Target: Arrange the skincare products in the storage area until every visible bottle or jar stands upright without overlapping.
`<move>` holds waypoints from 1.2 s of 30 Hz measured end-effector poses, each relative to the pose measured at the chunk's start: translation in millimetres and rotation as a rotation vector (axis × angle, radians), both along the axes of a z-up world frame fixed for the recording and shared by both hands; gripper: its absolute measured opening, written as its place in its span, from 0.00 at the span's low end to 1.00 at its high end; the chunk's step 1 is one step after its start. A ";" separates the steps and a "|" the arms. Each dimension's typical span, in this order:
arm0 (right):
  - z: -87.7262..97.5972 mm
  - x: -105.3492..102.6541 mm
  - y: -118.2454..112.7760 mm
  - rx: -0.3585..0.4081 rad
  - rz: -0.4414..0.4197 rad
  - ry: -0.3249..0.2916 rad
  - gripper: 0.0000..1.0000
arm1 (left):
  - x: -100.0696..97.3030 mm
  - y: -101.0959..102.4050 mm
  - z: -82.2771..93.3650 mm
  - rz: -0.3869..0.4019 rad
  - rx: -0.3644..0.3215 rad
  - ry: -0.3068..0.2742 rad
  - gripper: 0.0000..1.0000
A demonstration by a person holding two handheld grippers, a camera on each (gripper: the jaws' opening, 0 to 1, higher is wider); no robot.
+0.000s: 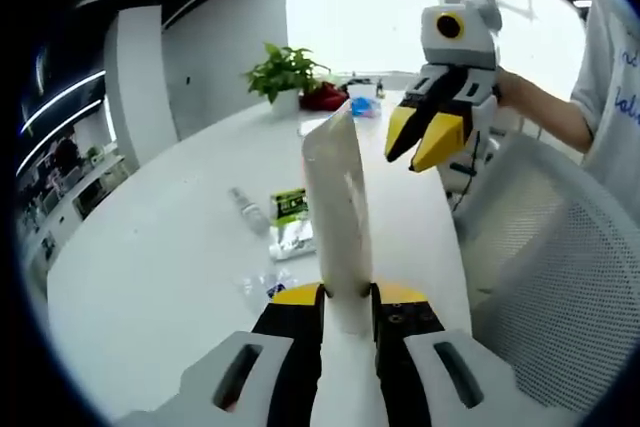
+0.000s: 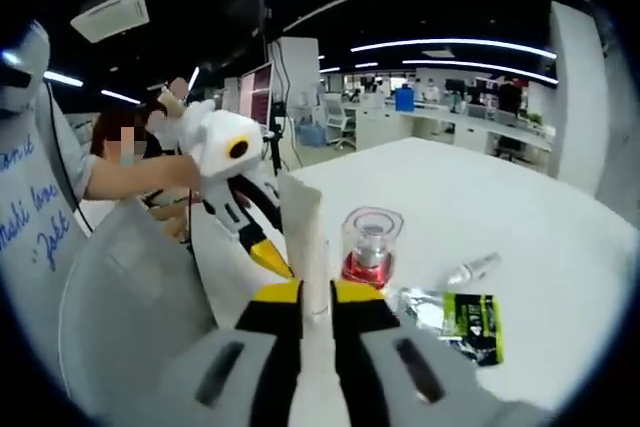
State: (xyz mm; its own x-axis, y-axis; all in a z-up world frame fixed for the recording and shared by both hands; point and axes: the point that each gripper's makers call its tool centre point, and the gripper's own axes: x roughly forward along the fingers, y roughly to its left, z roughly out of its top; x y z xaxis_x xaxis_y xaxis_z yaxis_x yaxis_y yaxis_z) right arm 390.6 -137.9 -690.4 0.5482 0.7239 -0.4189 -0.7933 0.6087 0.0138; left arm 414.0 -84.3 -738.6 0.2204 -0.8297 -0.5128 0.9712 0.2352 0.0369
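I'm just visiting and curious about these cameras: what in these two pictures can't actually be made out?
- White tube: its lower end is hidden between the jaws in both views, and no label is readable.
- Left gripper view: the items beside the plant are too small and washed out by window glare.
- Right gripper view: the sachet print is too small to read.
- Right gripper view: the clear jar contents are blurred.

A white squeeze tube (image 1: 338, 209) stood nearly upright, pinched at its bottom end. A small clear bottle (image 1: 246, 210) and a green-labelled sachet (image 1: 291, 222) lay flat on the white table, while a clear red-based jar (image 2: 371, 245) stood upright nearby.
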 end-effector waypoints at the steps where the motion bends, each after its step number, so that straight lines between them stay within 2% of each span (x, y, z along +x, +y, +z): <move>1: -0.7 0.8 -0.8 0.000 -0.002 0.000 0.13 | 0.5 -0.2 0.0 0.001 0.000 -0.001 0.15; 4: -4.4 6.9 -6.2 0.009 -0.031 0.009 0.19 | 2.1 -0.9 0.0 0.004 -0.003 -0.004 0.15; 7: -14.0 18.3 -13.4 -0.023 -0.042 0.009 0.24 | 4.2 -1.8 -0.2 0.002 -0.006 -0.010 0.15; 10: -21.5 27.5 -16.5 -0.036 -0.025 0.007 0.27 | 7.1 -2.3 -0.2 0.007 -0.006 -0.015 0.15; 16: -39.7 40.2 -15.4 -0.044 0.019 0.022 0.40 | 9.0 -3.1 -0.4 0.000 -0.011 -0.012 0.15; 19: -49.8 44.6 -14.0 -0.042 0.050 0.020 0.41 | 10.3 -3.6 -0.5 0.000 -0.013 -0.014 0.15; 22: -57.8 48.5 -11.0 -0.004 0.087 0.033 0.42 | 10.5 -4.1 -0.5 -0.004 -0.014 -0.017 0.15; 24: -58.5 51.2 -9.2 0.027 0.096 0.038 0.43 | 10.4 -4.2 -0.4 -0.007 -0.014 -0.020 0.15; 26: -58.2 50.0 -3.4 0.054 0.147 0.033 0.46 | 10.1 -4.4 -0.3 -0.009 -0.015 -0.022 0.15; 29: -59.3 52.2 1.0 0.069 0.176 0.028 0.47 | 10.2 -4.6 -0.2 -0.014 -0.016 -0.023 0.15; 36: -59.6 55.3 11.7 0.102 0.193 0.036 0.44 | 11.3 -6.6 0.1 -0.023 -0.018 -0.036 0.15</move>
State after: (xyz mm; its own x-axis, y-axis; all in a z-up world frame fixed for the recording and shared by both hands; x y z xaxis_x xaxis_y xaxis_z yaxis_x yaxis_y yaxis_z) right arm 445.9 -126.2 -750.0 0.3817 0.8535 -0.3548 -0.8927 0.4399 0.0980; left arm 425.4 -90.9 -738.5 0.2188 -0.8436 -0.4903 0.9746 0.2135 0.0676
